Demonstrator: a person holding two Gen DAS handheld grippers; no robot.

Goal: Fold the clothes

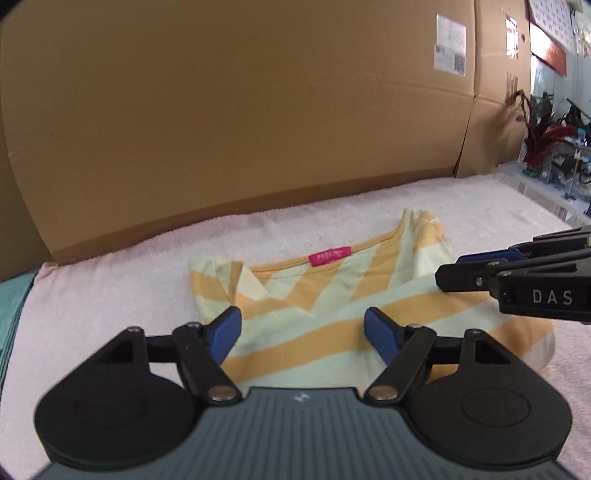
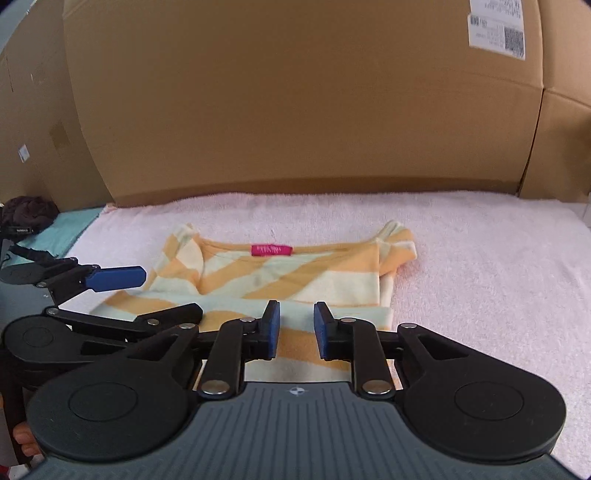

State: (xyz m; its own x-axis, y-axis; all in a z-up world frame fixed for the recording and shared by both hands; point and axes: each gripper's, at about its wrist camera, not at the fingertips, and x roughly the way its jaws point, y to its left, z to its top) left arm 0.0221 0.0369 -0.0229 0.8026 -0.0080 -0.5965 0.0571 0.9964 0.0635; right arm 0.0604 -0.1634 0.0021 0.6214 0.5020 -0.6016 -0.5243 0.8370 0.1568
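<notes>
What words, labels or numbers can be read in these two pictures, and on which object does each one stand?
"DAS": white letters on the side of the right gripper, seen from the left wrist view.
Pink neck tag on the striped shirt: printed, too blurred to read.
White shipping label on the cardboard box: text and a square code, too small to read.

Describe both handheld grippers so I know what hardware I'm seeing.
The left gripper and right gripper look identical: black linkage arms with silver pivot pins, blue finger pads, round black side housings and a ribbed grey body. White letters "DAS" mark the right one's side.
</notes>
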